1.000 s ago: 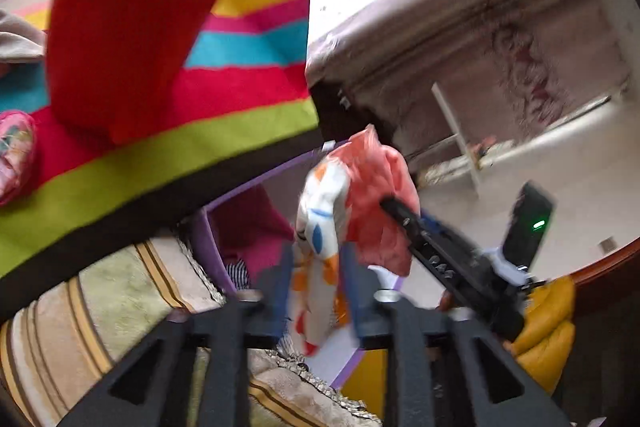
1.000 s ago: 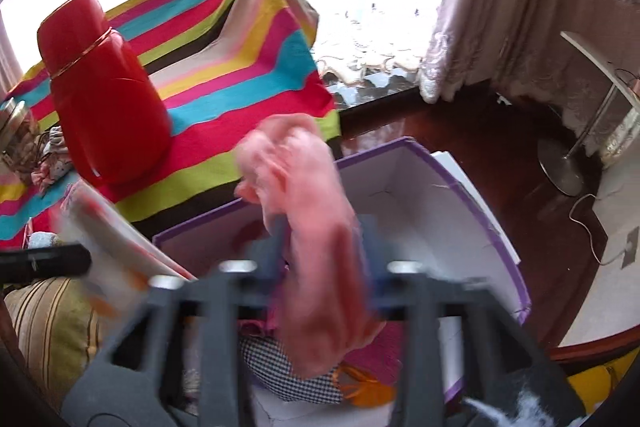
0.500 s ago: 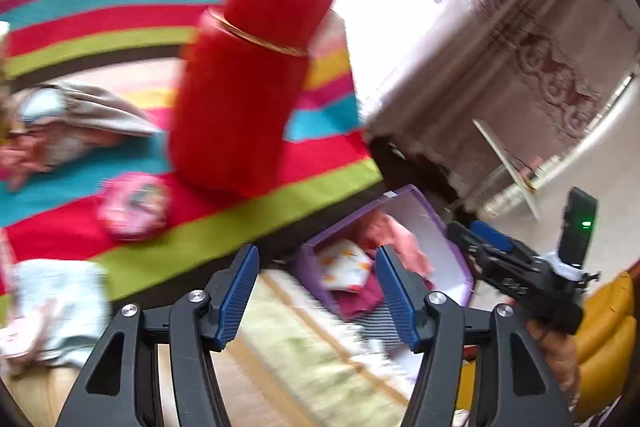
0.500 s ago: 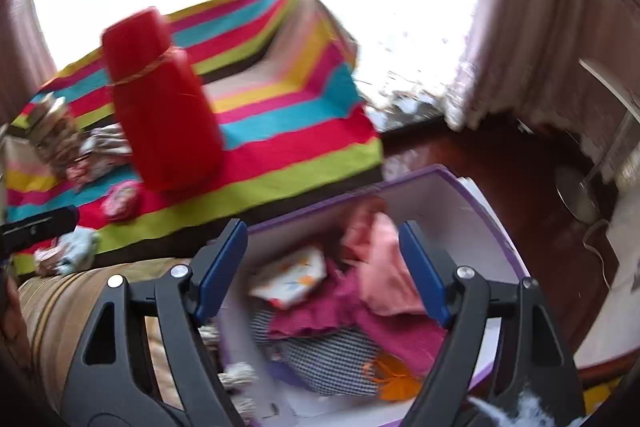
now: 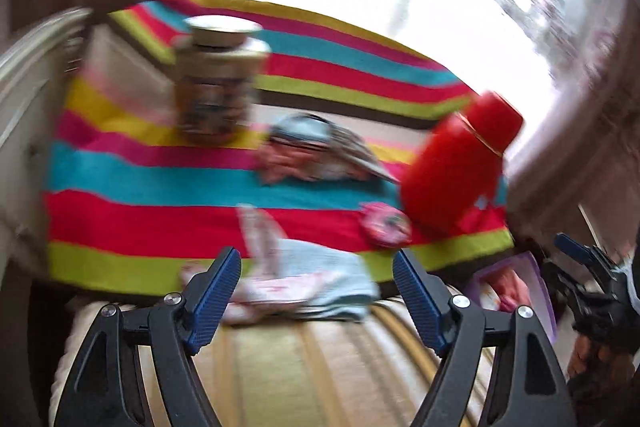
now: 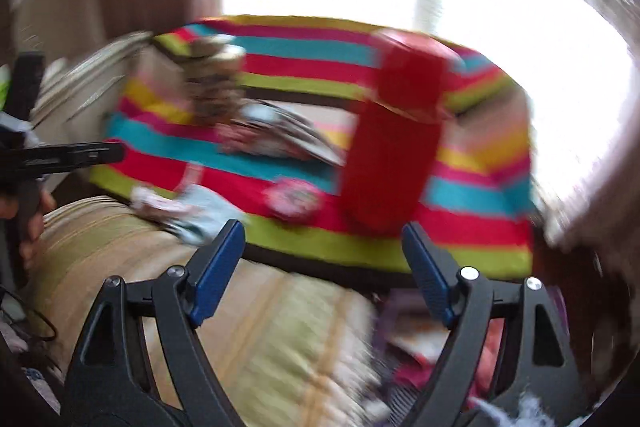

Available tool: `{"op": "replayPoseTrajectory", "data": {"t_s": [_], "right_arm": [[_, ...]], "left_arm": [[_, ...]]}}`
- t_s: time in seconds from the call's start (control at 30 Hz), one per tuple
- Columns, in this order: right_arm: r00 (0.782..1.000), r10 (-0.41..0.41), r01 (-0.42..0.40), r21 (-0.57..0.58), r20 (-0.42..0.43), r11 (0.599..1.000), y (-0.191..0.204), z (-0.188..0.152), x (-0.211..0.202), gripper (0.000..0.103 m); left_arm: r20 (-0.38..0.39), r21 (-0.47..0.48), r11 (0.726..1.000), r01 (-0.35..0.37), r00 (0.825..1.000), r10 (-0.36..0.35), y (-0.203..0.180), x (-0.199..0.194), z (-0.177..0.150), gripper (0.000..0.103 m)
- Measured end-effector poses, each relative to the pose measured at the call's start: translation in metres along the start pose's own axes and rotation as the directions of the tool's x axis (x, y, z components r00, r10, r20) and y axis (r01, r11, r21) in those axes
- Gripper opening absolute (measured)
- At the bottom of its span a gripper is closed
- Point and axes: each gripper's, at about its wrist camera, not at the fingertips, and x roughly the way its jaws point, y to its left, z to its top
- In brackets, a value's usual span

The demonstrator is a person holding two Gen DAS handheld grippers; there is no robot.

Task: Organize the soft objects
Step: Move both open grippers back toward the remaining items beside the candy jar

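Between my left gripper (image 5: 317,281) pads nothing sits, jaws wide and opening. Right gripper (image 6: 323,259) also wide, opening, empty. Pale blue cloth (image 5: 320,279) lies at the striped blanket (image 5: 160,187) edge, touching the beige cushion (image 5: 304,367). Pink round pouch (image 5: 386,225) sits beside the red flask (image 5: 456,171). Purple box (image 5: 532,279) holds pink cloth (image 5: 508,289), far right. Both views blurred.
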Motion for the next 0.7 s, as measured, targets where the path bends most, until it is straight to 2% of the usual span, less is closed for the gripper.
{"op": "replayPoseTrajectory", "data": {"t_s": [0.1, 0.23, 0.3, 0.43, 0.53, 0.63, 0.7], "right_arm": [[0.994, 0.109, -0.109, -0.071, -0.002, 0.991, 0.036, 0.021, 0.019, 0.085], [0.98, 0.198, -0.199, -0.115, -0.019, 0.973, 0.074, 0.044, 0.038, 0.085], [0.973, 0.231, -0.231, -0.124, -0.02, 0.965, 0.088, 0.054, 0.047, 0.09], [0.966, 0.245, -0.255, -0.136, -0.085, 0.957, 0.112, 0.059, 0.073, 0.093], [0.956, 0.266, -0.283, -0.146, -0.122, 0.948, 0.12, 0.054, 0.084, 0.093], [0.962, 0.237, -0.253, -0.118, -0.137, 0.96, 0.113, 0.05, 0.092, 0.093], [0.964, 0.225, -0.24, -0.096, -0.143, 0.966, 0.108, 0.049, 0.095, 0.096]], "left_arm": [[0.027, -0.047, 0.997, -0.065, 0.997, 0.066, 0.023, -0.019, -0.003, 0.082], [0.07, -0.074, 0.988, -0.135, 0.988, 0.14, 0.042, -0.052, -0.004, 0.085], [0.086, -0.097, 0.98, -0.171, 0.98, 0.18, 0.051, -0.065, -0.005, 0.086], [0.085, -0.111, 0.967, -0.229, 0.967, 0.239, 0.066, -0.075, -0.01, 0.088], [0.038, -0.119, 0.961, -0.248, 0.966, 0.254, 0.073, -0.069, -0.013, 0.091], [-0.01, -0.109, 0.962, -0.251, 0.968, 0.252, 0.076, -0.06, -0.014, 0.091], [-0.007, -0.088, 0.959, -0.268, 0.963, 0.269, 0.071, -0.063, -0.012, 0.091]]}}
